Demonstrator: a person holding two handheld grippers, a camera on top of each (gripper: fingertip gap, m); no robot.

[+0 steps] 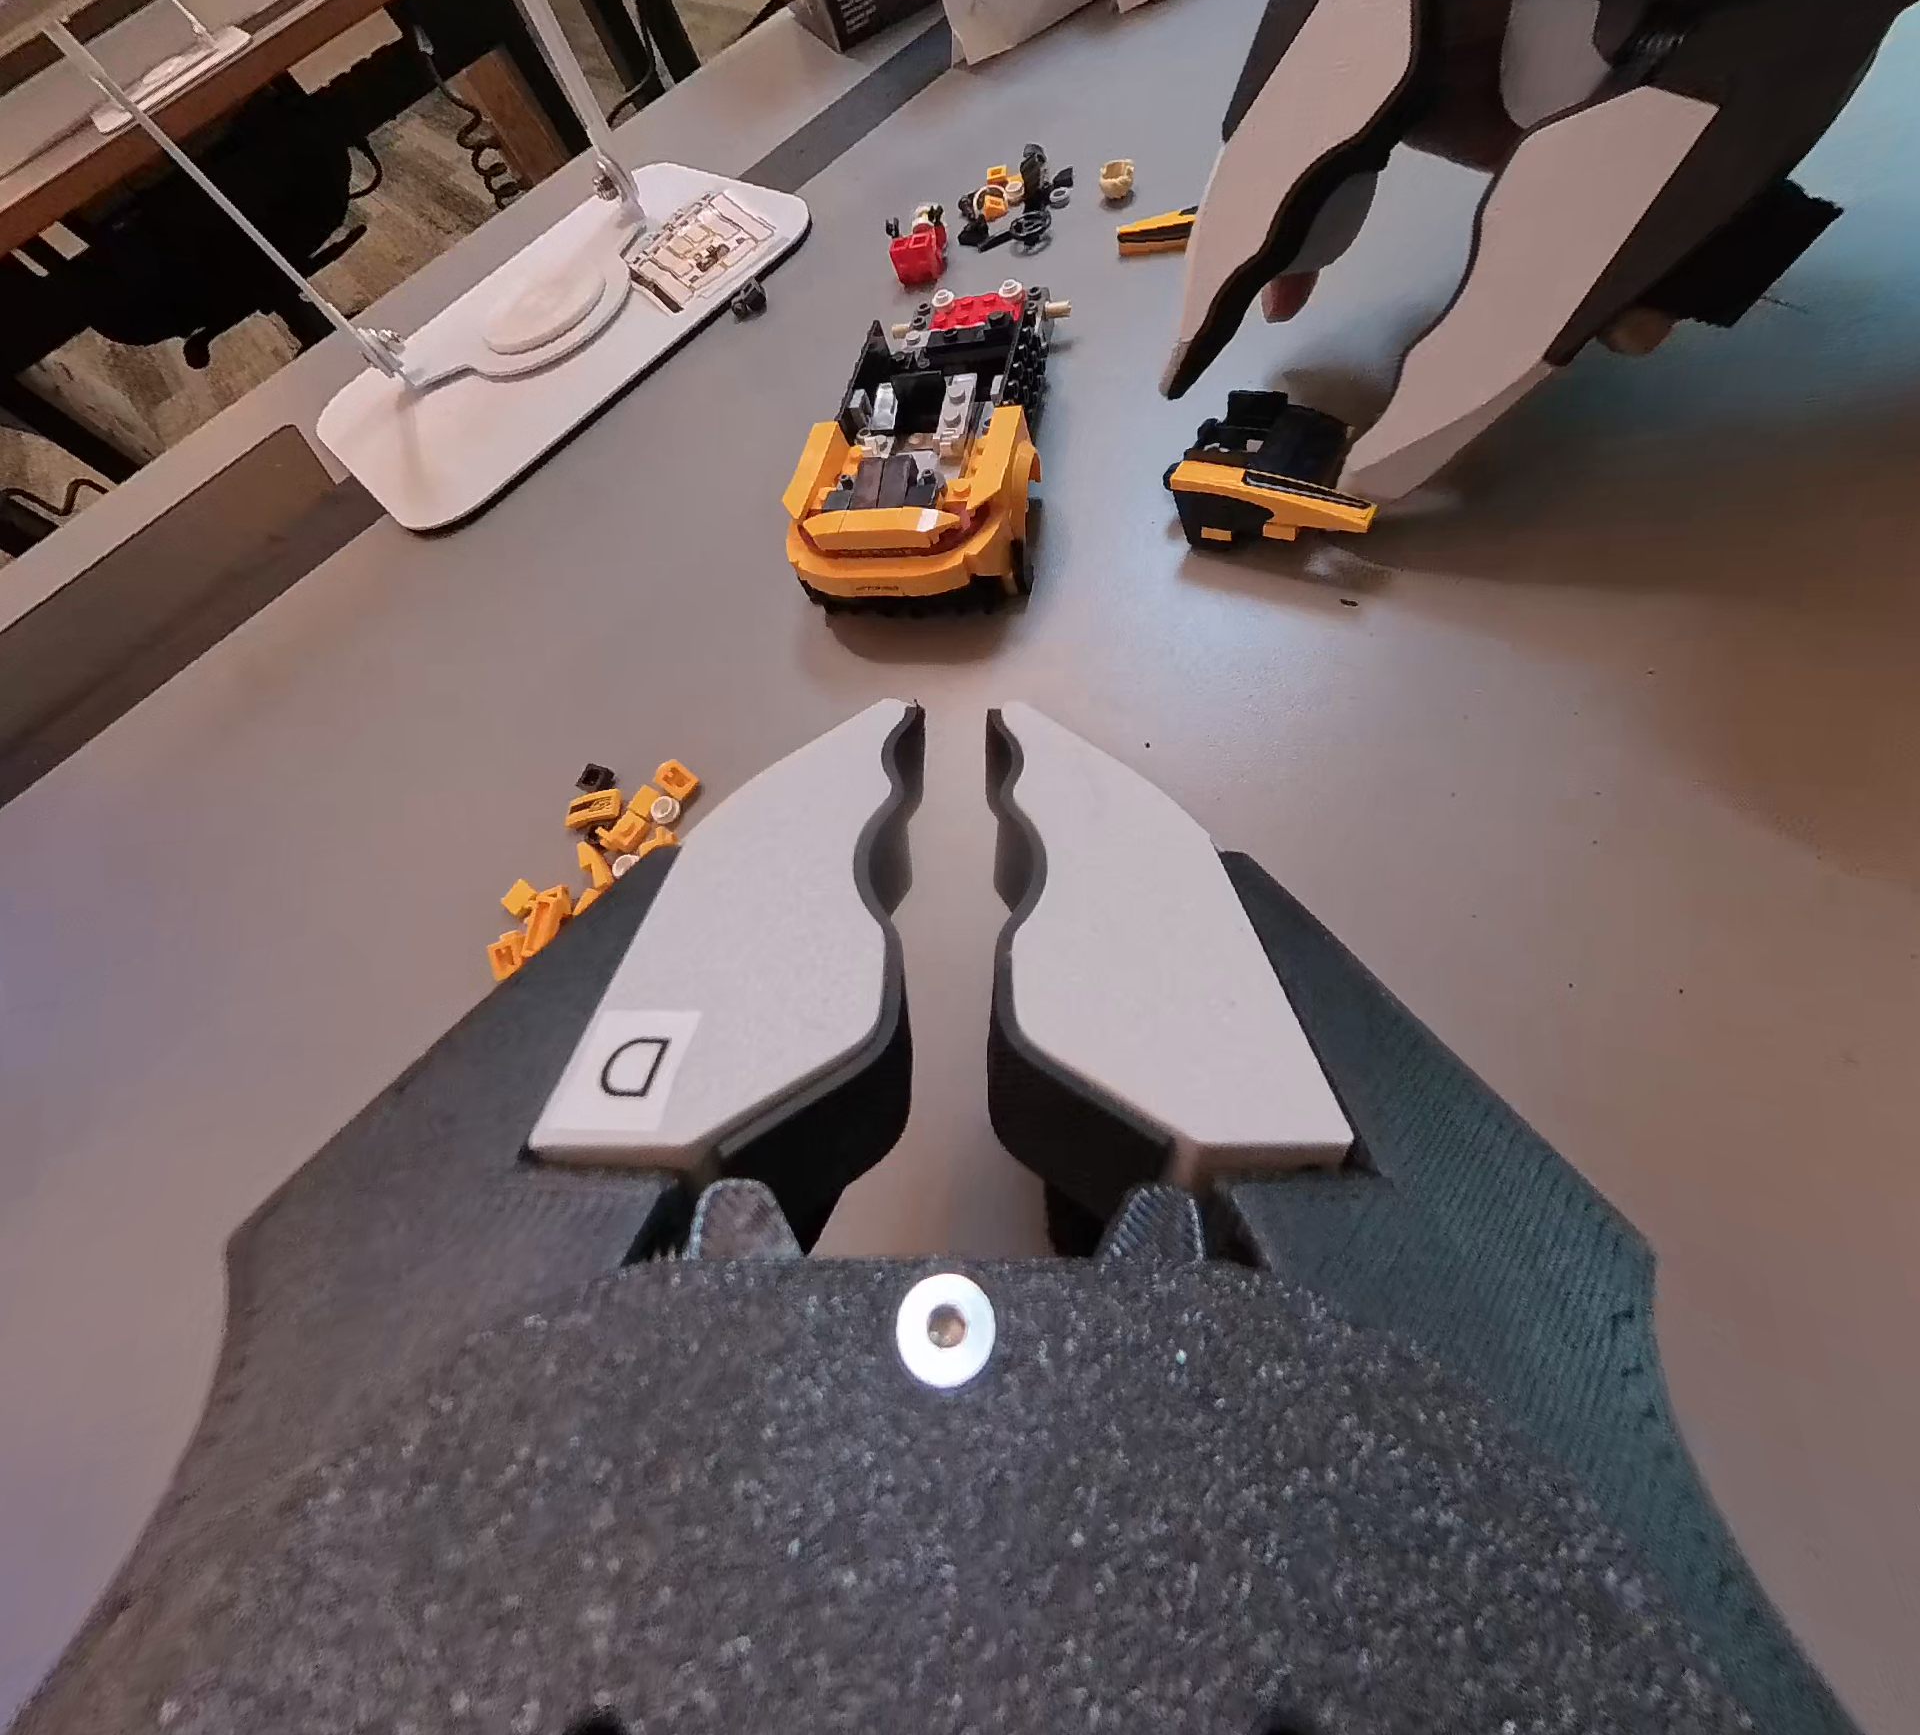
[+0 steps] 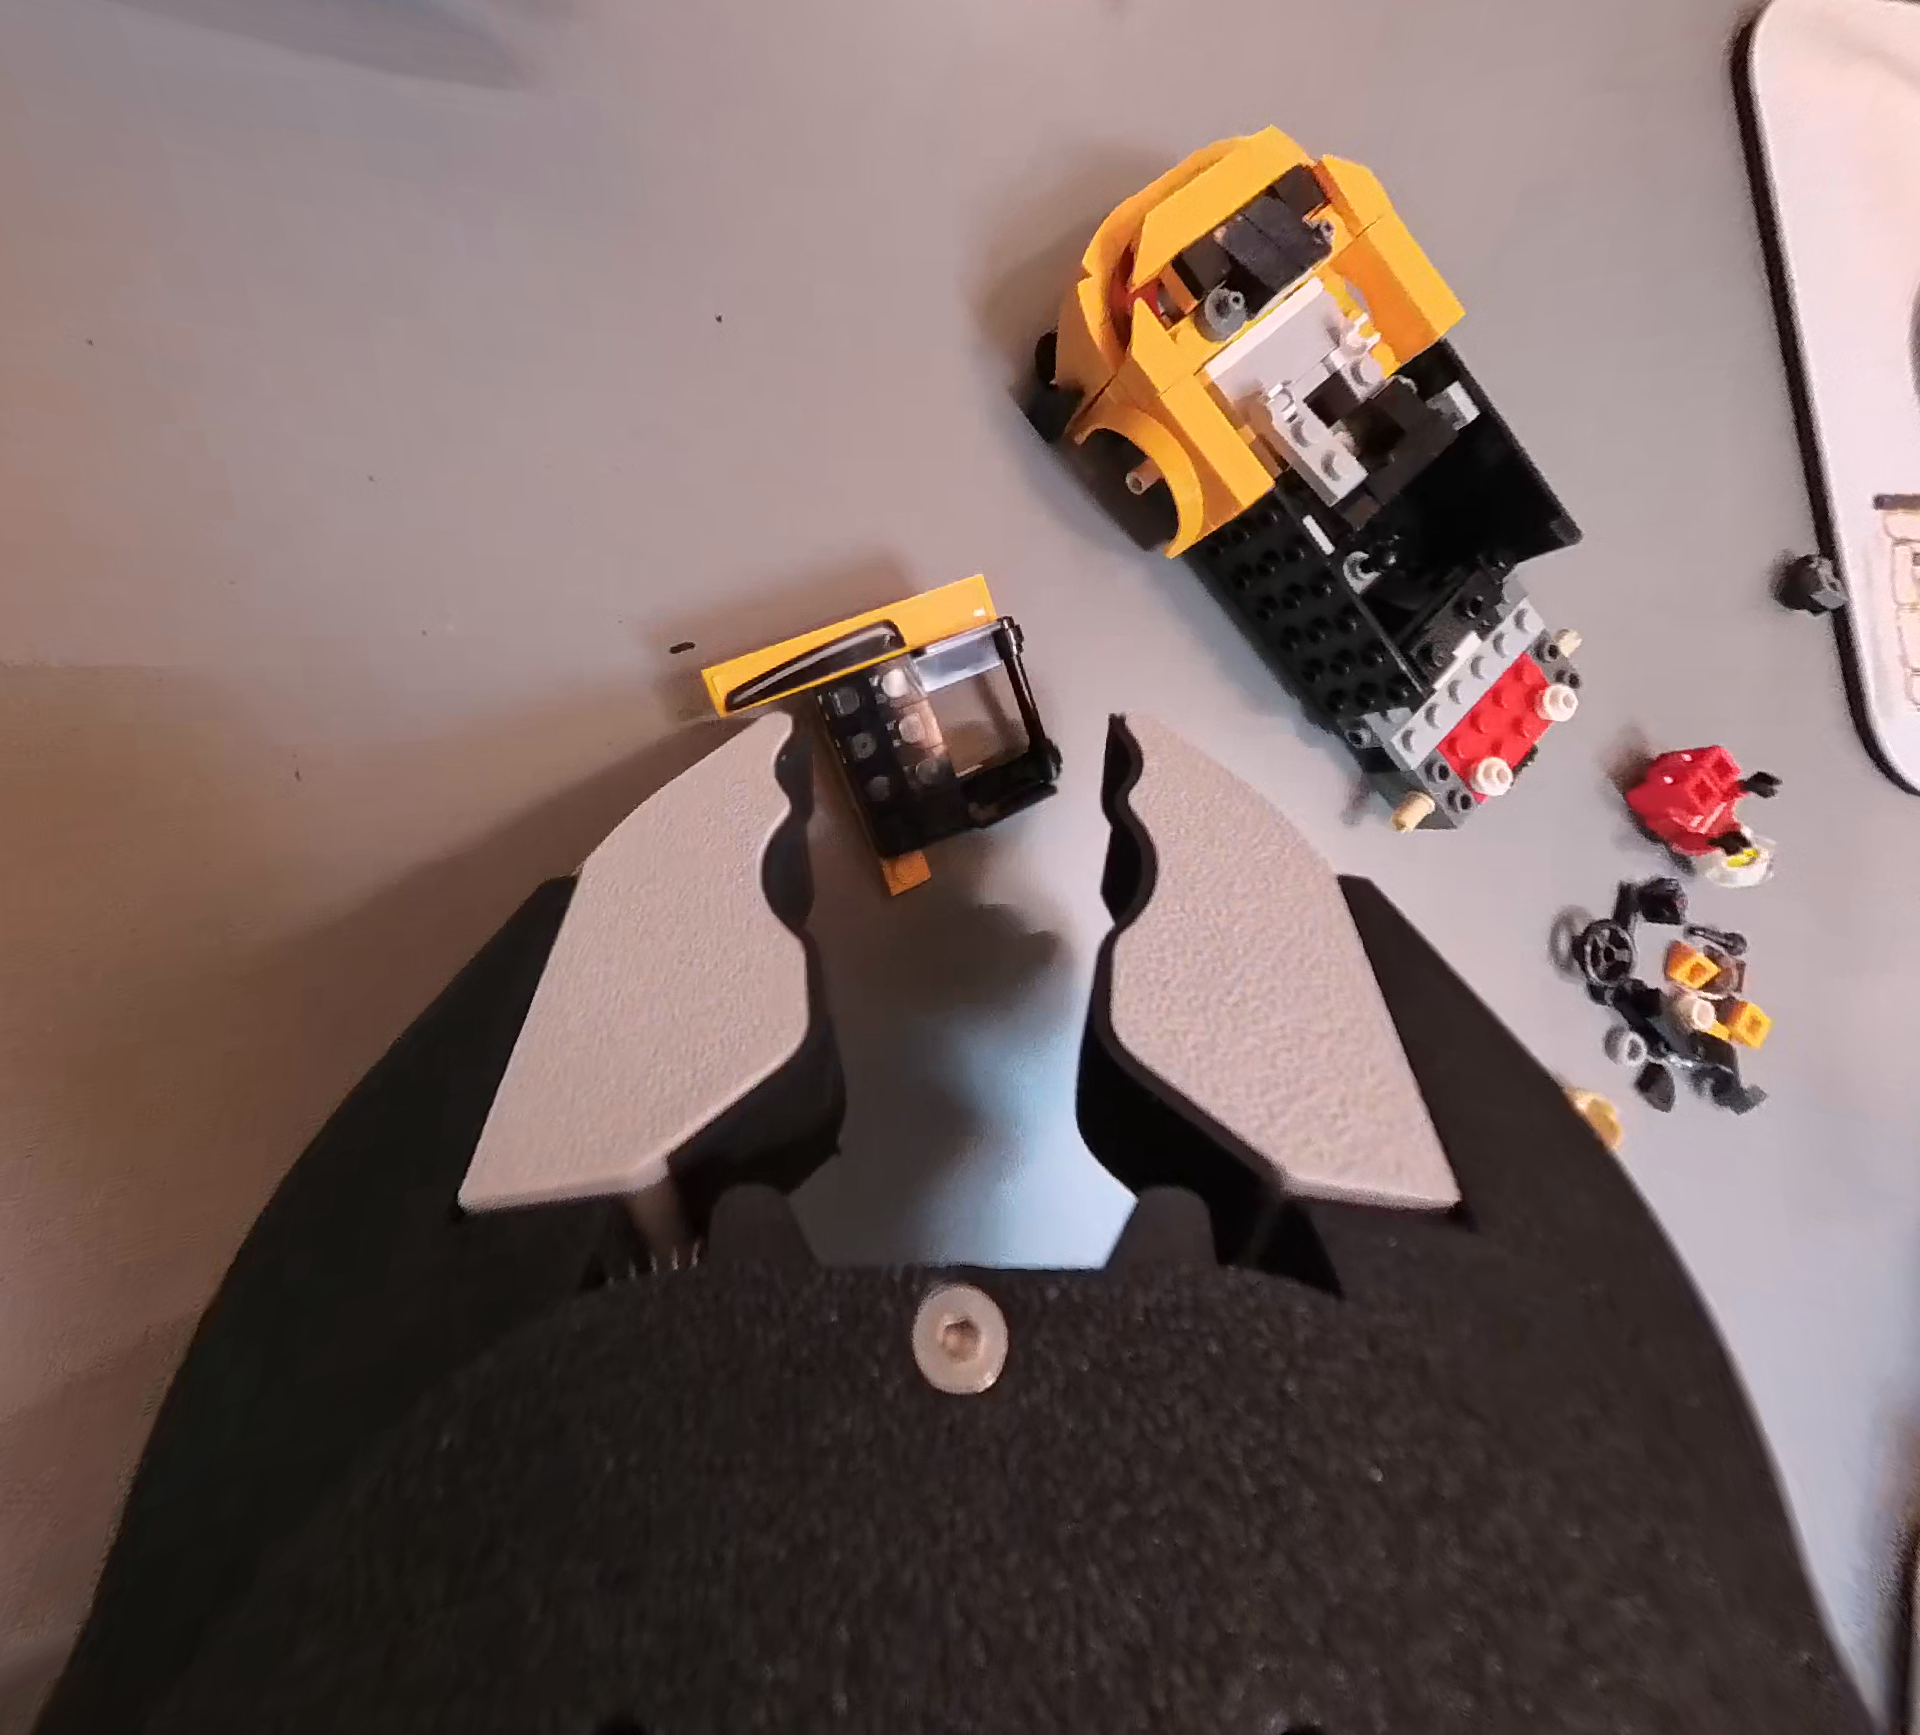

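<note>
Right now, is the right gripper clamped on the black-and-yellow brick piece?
No. The right gripper stands open over the brick piece, which lies on the table, a clear gap beside one finger.

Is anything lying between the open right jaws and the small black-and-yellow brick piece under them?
Nothing visible does. The right gripper hangs open directly over the black-and-yellow piece, which lies on the table between the fingertips, nearer one finger. The half-built car sits off to the side.

Bright, soft-shadowed wide-angle views, edges warped, slight motion blur.
</note>
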